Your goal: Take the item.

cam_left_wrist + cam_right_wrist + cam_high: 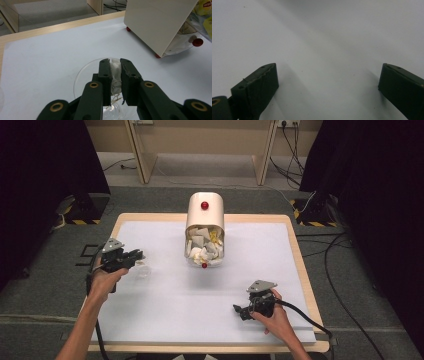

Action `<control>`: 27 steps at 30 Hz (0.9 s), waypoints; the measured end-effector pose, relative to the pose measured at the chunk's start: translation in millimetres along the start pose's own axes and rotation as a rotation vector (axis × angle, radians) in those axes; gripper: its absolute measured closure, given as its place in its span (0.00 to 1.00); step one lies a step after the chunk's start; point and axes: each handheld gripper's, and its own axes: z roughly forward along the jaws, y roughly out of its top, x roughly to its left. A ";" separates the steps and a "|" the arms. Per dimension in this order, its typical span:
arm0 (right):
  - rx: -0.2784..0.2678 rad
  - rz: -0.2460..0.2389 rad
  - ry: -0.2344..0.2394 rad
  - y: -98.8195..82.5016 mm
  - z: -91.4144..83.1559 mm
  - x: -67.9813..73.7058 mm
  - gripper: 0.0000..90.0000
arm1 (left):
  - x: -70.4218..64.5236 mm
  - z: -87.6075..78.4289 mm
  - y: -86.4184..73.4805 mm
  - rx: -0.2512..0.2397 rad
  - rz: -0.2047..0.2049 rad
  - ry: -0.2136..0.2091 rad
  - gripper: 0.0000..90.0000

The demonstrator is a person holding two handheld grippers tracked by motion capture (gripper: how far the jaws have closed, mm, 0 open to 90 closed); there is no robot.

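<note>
A white tea bag (pixel 115 76) is pinched between the jaws of my left gripper (pixel 115 61), which is shut on it. It hangs just over the mouth of a clear glass cup (pixel 80 75). In the high view the left gripper (pixel 136 255) is at the table's left, with the glass (pixel 144 270) right below its tips. A cream dispenser box (pixel 205 215) with red knobs stands at the middle back, its open front full of tea bags (pixel 204 247). My right gripper (pixel 240 311) rests low at the front right, jaws wide open over bare white paper (pixel 324 37).
White paper (pixel 165 295) covers the wooden table (pixel 300 265). The dispenser box (pixel 157 22) stands close to the right of the glass, with yellow tea bags (pixel 205 10) showing in its opening. Cables (pixel 345 285) run over the grey floor to the right of the table.
</note>
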 end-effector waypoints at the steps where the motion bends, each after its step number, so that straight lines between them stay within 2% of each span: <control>1: 0.000 0.000 0.000 0.0 0.0 0.0 0.04 | -0.4 0.4 0.1 0.001 0.001 0.000 0.86; 16: 0.000 0.000 0.000 0.0 0.0 0.0 0.04 | 0.3 -3.2 1.9 -0.010 -0.005 0.005 0.76; 22: 0.000 0.000 0.000 0.0 0.0 0.0 0.04 | 0.1 -5.2 2.3 -0.014 -0.011 -0.002 0.74; 27: 0.000 0.000 0.000 0.0 0.0 0.0 0.04 | -3.2 -8.4 3.5 -0.023 -0.020 -0.018 0.67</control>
